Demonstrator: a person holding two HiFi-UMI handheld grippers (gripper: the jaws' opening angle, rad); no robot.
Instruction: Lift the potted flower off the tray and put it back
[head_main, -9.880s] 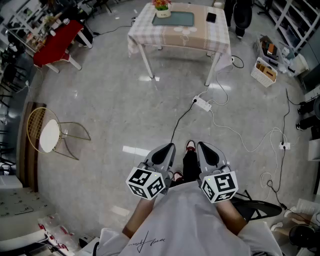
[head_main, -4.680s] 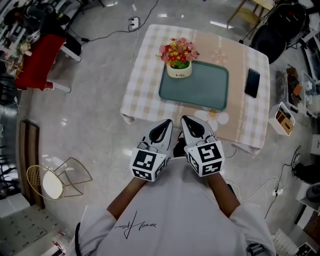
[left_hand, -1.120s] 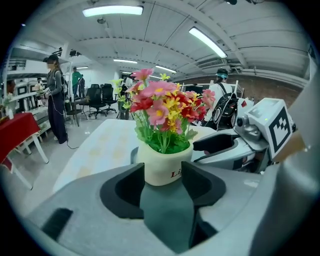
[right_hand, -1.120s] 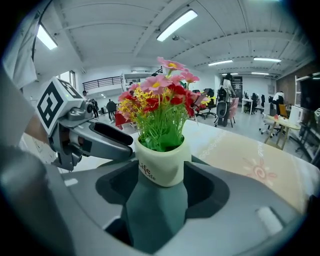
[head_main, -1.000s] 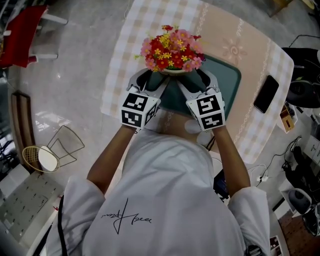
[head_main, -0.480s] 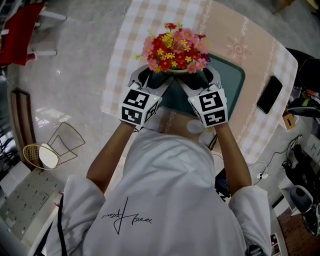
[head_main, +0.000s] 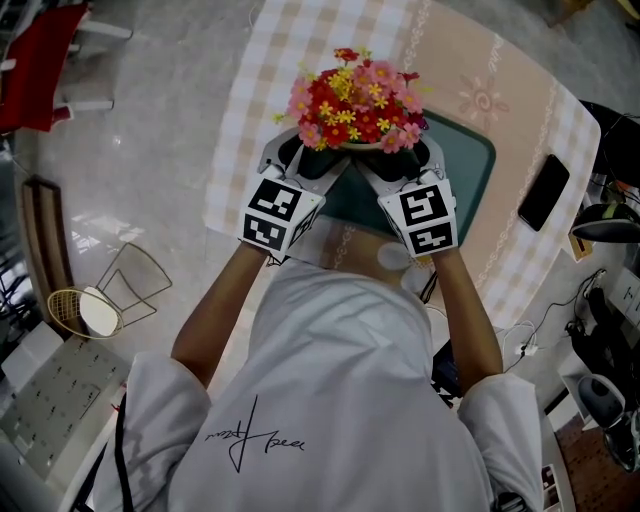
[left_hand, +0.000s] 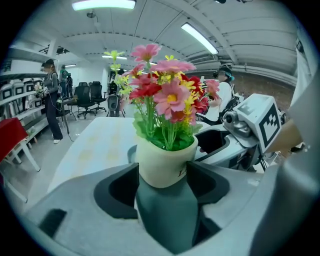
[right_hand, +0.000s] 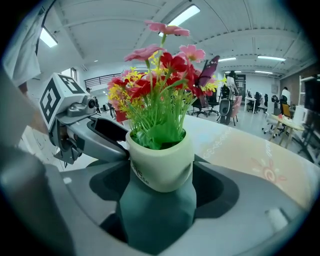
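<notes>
The potted flower (head_main: 355, 100), red, pink and yellow blooms in a cream pot (left_hand: 162, 162), stands at the near left corner of the teal tray (head_main: 470, 165). My left gripper (head_main: 308, 158) and right gripper (head_main: 405, 160) come at it side by side from the near edge. In the left gripper view the pot sits between the wide-spread jaws of the left gripper (left_hand: 162, 176), its sides right at the pads. The right gripper (right_hand: 161, 176) frames the pot (right_hand: 161, 167) the same way. Both pairs of jaws have just been opening. I see no squeeze on the pot. Tray shows under it.
The tray lies on a table with a checked beige cloth (head_main: 270, 60). A black phone (head_main: 546, 192) rests at the table's right side. A wire chair (head_main: 135, 290) stands on the floor at the left, a red table (head_main: 40, 40) farther off. Cables lie at the right.
Both grippers' jaws have spread a little wider around the pot. The hands have hardly shifted. The pot stays in its place on the tray.
</notes>
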